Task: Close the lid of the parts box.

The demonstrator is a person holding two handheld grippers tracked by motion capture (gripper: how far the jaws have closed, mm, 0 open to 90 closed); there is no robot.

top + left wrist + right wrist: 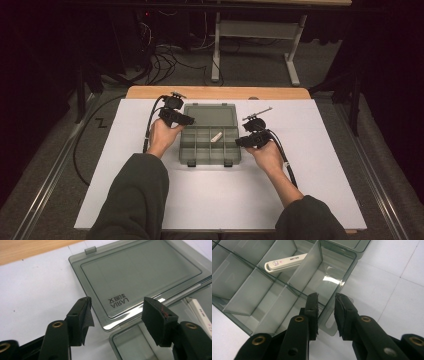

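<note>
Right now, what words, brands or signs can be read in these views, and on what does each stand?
"LARIA", with small characters beside it too blurred to read: upside down on the open lid of the grey compartment box.
Small print and a round mark on the white stick in the box: too small to read.

The high view is dim, with black corners and soft detail; only the white table (310, 175) is lit. Both gripper views are brighter, and overhead light glares on the box lid (140, 272) and compartment floor.
</note>
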